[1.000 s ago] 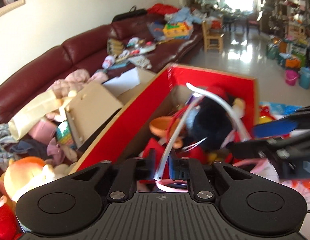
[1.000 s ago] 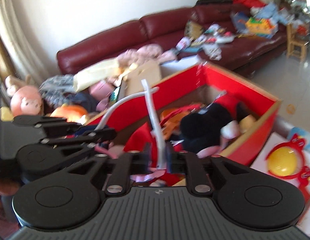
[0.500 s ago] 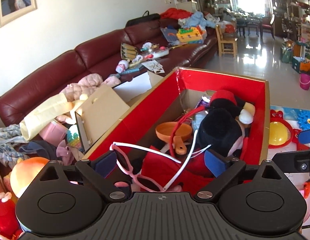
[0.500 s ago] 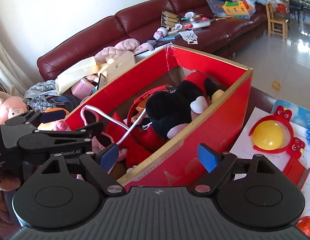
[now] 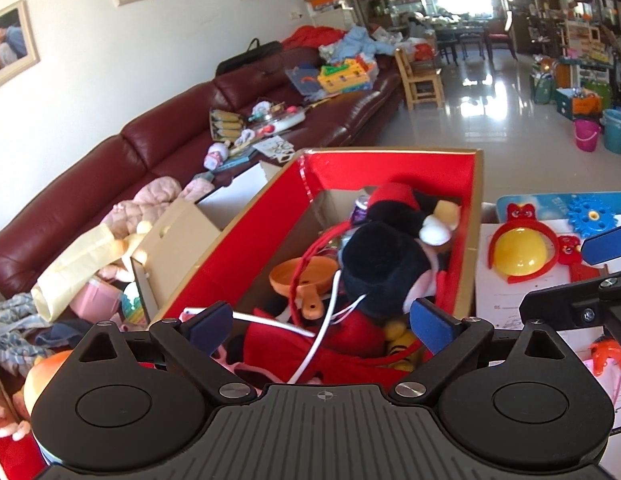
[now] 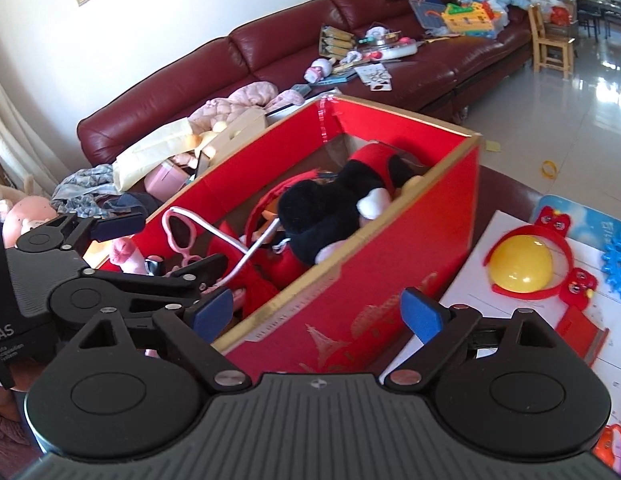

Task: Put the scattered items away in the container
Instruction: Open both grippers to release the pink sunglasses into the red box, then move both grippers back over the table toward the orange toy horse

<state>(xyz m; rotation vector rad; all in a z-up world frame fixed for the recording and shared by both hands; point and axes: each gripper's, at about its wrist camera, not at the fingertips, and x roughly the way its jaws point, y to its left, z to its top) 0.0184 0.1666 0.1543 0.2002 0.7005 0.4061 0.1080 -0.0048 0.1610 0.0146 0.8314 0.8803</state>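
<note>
While both grippers hang over the near end of the red box (image 6: 374,280), the pink sunglasses (image 6: 182,236) lie inside it, propped against the red cloth beside the black plush mouse (image 6: 322,216). The left gripper (image 5: 320,326) is spread wide, holding nothing. The right gripper (image 6: 318,312) is opening, only the box's wall between its blue pads.

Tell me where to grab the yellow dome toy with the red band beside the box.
Grip the red band arching over the yellow dome toy, coming from above with the right gripper, whose jaws are opening with nothing between them. The dome is smooth and rounded; the band looks thin enough to pinch.
</note>
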